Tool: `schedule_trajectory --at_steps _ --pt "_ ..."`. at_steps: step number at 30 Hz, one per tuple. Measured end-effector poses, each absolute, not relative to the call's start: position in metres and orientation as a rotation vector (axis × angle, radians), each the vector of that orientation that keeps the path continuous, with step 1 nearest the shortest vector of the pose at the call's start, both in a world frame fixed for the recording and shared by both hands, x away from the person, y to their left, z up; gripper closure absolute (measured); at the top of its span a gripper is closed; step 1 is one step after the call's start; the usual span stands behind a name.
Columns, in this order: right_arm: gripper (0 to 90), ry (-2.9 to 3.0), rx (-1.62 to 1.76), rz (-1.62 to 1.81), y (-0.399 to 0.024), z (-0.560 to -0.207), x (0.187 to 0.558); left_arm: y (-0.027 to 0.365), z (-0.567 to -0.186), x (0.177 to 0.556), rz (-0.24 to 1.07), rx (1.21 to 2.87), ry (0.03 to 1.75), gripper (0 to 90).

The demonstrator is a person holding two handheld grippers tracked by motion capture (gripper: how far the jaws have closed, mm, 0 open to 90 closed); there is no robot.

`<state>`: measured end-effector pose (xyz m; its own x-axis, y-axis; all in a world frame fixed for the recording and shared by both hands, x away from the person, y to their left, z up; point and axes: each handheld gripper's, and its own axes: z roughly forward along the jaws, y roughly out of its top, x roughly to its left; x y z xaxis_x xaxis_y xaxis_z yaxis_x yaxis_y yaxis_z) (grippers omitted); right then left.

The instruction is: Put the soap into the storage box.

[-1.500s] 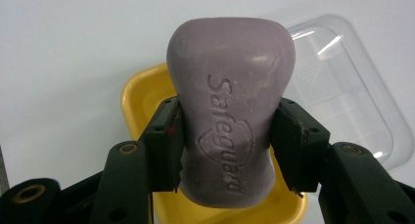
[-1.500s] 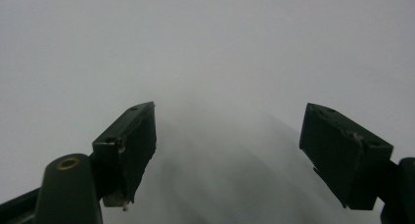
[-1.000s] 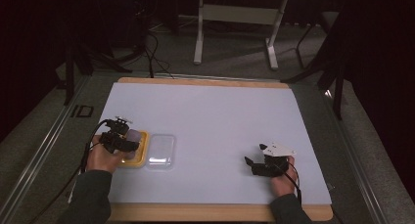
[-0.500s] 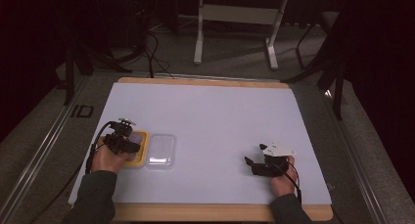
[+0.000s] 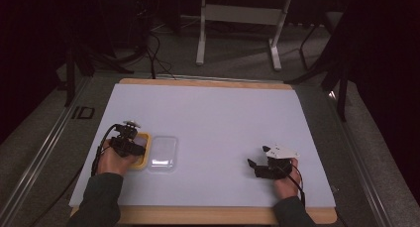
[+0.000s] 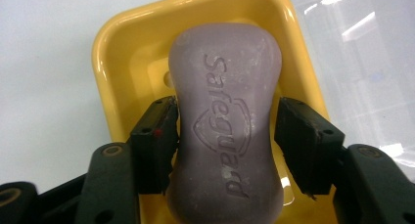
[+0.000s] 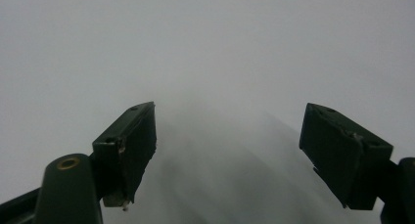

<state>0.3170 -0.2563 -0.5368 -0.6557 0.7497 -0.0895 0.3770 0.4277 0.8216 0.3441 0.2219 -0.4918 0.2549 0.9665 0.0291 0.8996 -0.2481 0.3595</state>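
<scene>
White sheeting covered the bench (image 5: 223, 123); your left claw (image 5: 132, 146) sat over the yellow dish (image 5: 143, 138), a clear lid (image 5: 162, 151) just beside it, and your right claw (image 5: 258, 168) rested well apart.

Up close, your left claw (image 6: 226, 136) pinched the purple soap (image 6: 226, 131) at its waist, inside the dish (image 6: 117, 53). Waxy and hard, it looked slippery; the waist suited.

Your right claw (image 7: 227, 150) stood spread over bare bench (image 7: 205, 38).

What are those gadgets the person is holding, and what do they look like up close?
Each hand holds a black two-jaw gripper. The left gripper has blocky black fingers on arms with brass-coloured rivets. The right gripper looks alike, and in the high view it carries a pale three-cornered plate on top. Black cables trail from both. The sleeves are dark grey-green.
</scene>
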Motion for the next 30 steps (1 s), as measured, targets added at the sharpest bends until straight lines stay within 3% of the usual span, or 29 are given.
schedule_trajectory --at_steps 8,16,30 --pt "21.1 2.24 0.953 1.123 -0.256 -0.537 0.317 0.223 -0.488 0.342 0.375 2.246 1.726 34.9" --pt "21.1 2.238 0.953 1.124 -0.256 -0.537 0.317 0.22 -0.476 0.337 0.419 2.222 1.695 34.3" --pt "21.1 2.237 0.953 1.126 -0.257 -0.537 0.317 0.195 -0.465 0.333 0.451 2.241 1.509 33.0"
